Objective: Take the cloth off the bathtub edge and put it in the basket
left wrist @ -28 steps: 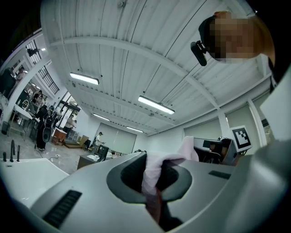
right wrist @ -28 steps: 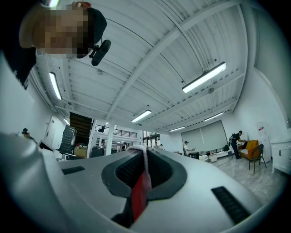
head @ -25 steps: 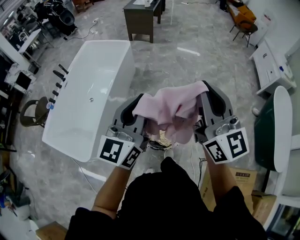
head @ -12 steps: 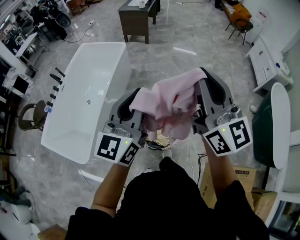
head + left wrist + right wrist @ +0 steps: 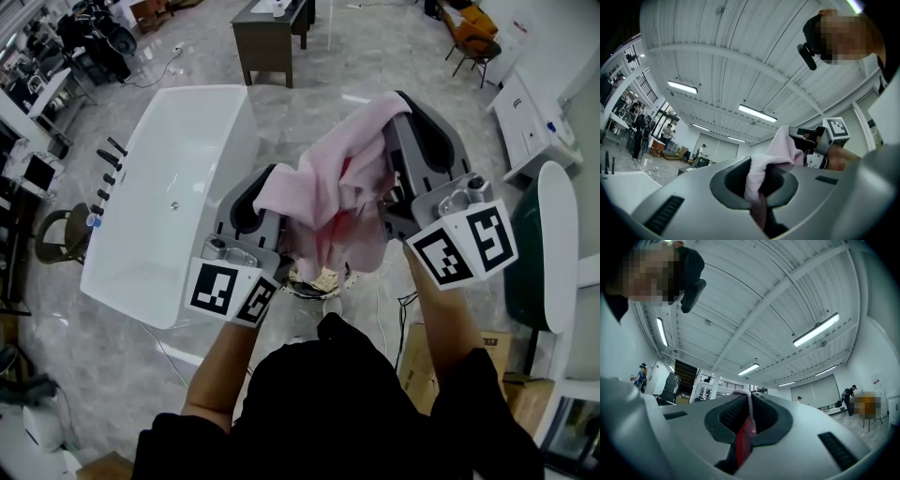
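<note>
In the head view, grey marble floor (image 5: 394, 75) fills the whole frame. The white bathtub (image 5: 178, 187) takes the left-centre part, its long side running from upper centre to lower left. A dark counter (image 5: 267, 37) stands at the top edge, left of centre, well apart from the tub.

The pink cloth (image 5: 328, 192) is at the frame centre, up in the air, just right of the tub's right rim & not touching it. It is bunched btw. the two tools, and its folds hang toward the lower centre.

The right hand-held gripper (image 5: 403, 101) is right of centre & is the higher one in the frame. It is clenched on the cloth's upper part. In the right gripper view we see its jaws pressed together w/ only a thin strip of fabric btw. them. The left hand-held gripper (image 5: 267, 180) is left of centre & lower, and it also grasps the cloth. In the left gripper view a thick fold comes up out of the closed jaws & runs to the right, toward the other tool at mid-right of that frame.

Black tap handles (image 5: 108, 169) stand in a row beside the tub's left rim. Under the cloth, at lower centre, a small round thing (image 5: 319, 279) lies on the floor. It is mostly covered, so we cannot tell what it is.
</note>
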A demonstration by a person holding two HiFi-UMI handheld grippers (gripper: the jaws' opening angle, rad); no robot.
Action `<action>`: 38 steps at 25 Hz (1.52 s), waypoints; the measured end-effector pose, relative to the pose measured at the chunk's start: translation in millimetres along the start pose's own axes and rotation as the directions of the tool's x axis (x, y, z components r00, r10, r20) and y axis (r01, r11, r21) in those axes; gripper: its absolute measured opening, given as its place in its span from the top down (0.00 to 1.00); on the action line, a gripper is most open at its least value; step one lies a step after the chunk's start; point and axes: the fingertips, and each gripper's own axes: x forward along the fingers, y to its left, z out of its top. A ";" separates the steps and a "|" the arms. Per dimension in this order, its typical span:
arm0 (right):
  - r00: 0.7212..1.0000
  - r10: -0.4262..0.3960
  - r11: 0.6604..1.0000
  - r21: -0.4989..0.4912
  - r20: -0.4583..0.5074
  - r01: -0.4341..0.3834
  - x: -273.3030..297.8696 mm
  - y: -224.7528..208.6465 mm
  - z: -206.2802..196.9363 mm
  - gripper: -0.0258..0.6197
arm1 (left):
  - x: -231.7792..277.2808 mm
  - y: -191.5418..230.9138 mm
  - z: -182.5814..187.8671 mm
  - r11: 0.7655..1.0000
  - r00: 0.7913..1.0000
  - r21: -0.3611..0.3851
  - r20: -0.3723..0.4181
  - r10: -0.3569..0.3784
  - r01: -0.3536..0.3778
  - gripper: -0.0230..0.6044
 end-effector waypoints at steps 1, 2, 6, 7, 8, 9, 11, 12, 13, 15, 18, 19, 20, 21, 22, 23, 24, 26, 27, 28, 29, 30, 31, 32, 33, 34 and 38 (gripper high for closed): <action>1.000 0.003 1.000 0.001 0.004 -0.003 1.5 -0.1 1.3 0.91 | 0.1 -0.2 -0.2 1.000 1.000 0.000 0.002 0.001 -0.001 0.92; 1.000 0.005 1.000 0.004 0.009 -0.005 3.0 -0.3 2.1 0.91 | 0.5 -0.1 0.0 1.000 1.000 0.000 0.004 0.001 -0.001 0.92; 1.000 0.004 1.000 0.023 -0.006 -0.004 5.8 -0.9 -10.4 0.91 | 1.5 4.9 -4.8 1.000 1.000 0.000 -0.015 0.007 -0.007 0.92; 1.000 0.002 1.000 0.031 -0.018 -0.001 5.4 -1.4 -18.1 0.91 | 1.6 7.0 -9.1 1.000 1.000 -0.001 -0.027 0.008 -0.008 0.92; 1.000 0.000 0.999 0.041 -0.031 0.002 4.6 -2.3 -26.9 0.91 | 1.6 9.1 -14.7 1.000 0.999 -0.004 -0.039 0.009 -0.010 0.92; 0.999 -0.003 0.999 0.051 -0.045 0.005 3.2 -3.6 -36.5 0.91 | 1.7 11.4 -21.4 1.000 0.999 -0.007 -0.053 0.012 -0.012 0.92; 0.997 -0.006 0.997 0.073 -0.075 0.012 -2.1 -7.8 -57.0 0.91 | 2.1 16.2 -36.7 1.000 0.996 -0.012 -0.083 0.025 -0.026 0.92; 0.996 -0.008 0.996 0.086 -0.091 0.016 -6.4 -10.7 -67.7 0.91 | 2.0 18.9 -44.8 0.999 0.995 -0.014 -0.098 0.038 -0.039 0.92; 0.994 -0.009 0.995 0.100 -0.108 0.020 -11.4 -14.2 -78.7 0.91 | 1.7 21.8 -53.0 0.998 0.992 -0.019 -0.110 0.054 -0.057 0.92; 0.989 -0.012 0.992 0.126 -0.144 0.031 -21.7 -22.6 -101.7 0.91 | 1.3 28.4 -70.6 0.995 0.987 -0.040 -0.136 0.087 -0.093 0.92; 0.979 -0.016 0.986 0.160 -0.201 0.049 -30.9 -36.8 -135.6 0.91 | 4.1 36.1 -97.3 0.992 0.976 -0.041 -0.186 0.111 -0.120 0.92; 0.976 -0.016 0.986 0.161 -0.219 0.052 -32.6 -41.0 -144.7 0.91 | 5.4 38.4 -104.7 0.991 0.973 -0.037 -0.200 0.117 -0.127 0.92; 0.972 -0.014 0.986 0.157 -0.234 0.053 -34.3 -44.5 -152.3 0.91 | 6.3 40.6 -111.4 0.990 0.969 -0.034 -0.213 0.126 -0.136 0.92; 0.969 -0.010 0.987 0.152 -0.248 0.049 -36.2 -47.3 -159.1 0.91 | 7.1 42.7 -117.7 0.988 0.965 -0.032 -0.225 0.138 -0.149 0.92; 0.966 -0.002 0.988 0.150 -0.260 0.042 -38.3 -49.6 -165.7 0.91 | 7.7 44.5 -124.1 0.986 0.960 -0.029 -0.236 0.152 -0.164 0.92; 0.962 0.009 0.988 0.151 -0.272 0.033 -40.6 -51.9 -172.9 0.91 | 8.6 45.9 -131.1 0.983 0.954 -0.025 -0.247 0.168 -0.179 0.92; 0.958 0.023 0.988 0.154 -0.286 0.022 -42.6 -54.0 -181.0 0.91 | 9.6 46.8 -138.4 0.981 0.949 -0.021 -0.259 0.183 -0.195 0.92; 0.947 0.057 0.987 0.163 -0.316 -0.005 -45.2 -56.7 -198.9 0.91 | 10.9 49.1 -153.3 0.976 0.937 -0.014 -0.283 0.206 -0.218 0.92; 0.941 0.074 0.986 0.167 -0.331 -0.019 -45.8 -57.2 -208.2 0.91 | 11.0 51.0 -160.9 0.974 0.931 -0.010 -0.295 0.214 -0.227 0.92; 0.934 0.090 0.985 0.170 -0.345 -0.032 -46.4 -57.6 -217.3 0.91 | 10.8 53.3 -168.6 0.972 0.925 -0.006 -0.308 0.222 -0.235 0.92; 0.928 0.105 0.983 0.176 -0.358 -0.044 -47.6 -58.4 -225.9 0.91 | 10.3 55.3 -176.3 0.970 0.919 -0.001 -0.320 0.231 -0.244 0.92; 0.922 0.119 0.982 0.183 -0.369 -0.054 -49.6 -59.6 -234.3 0.91 | 9.4 56.8 -184.1 0.967 0.912 0.004 -0.332 0.242 -0.255 0.92; 0.915 0.132 0.979 0.192 -0.380 -0.061 -52.3 -61.4 -242.8 0.91 | 8.4 57.6 -192.1 0.964 0.906 0.008 -0.341 0.252 -0.265 0.92; 0.910 0.143 0.977 0.201 -0.390 -0.068 -55.5 -63.9 -251.7 0.91 | 7.4 58.0 -200.8 0.961 0.900 0.011 -0.349 0.261 -0.275 0.92; 0.904 0.151 0.976 0.208 -0.399 -0.072 -58.7 -66.9 -261.4 0.91 | 6.6 58.3 -210.3 0.959 0.896 0.012 -0.354 0.269 -0.283 0.92; 0.899 0.157 0.974 0.213 -0.409 -0.073 -62.0 -70.2 -271.6 0.91 | 5.8 58.6 -220.5 0.957 0.891 0.010 -0.361 0.274 -0.290 0.92; 0.876 0.165 0.971 0.229 -0.453 -0.064 -76.4 -81.8 -309.6 0.91 | 4.3 59.7 -262.1 0.952 0.867 0.007 -0.411 0.281 -0.305 0.92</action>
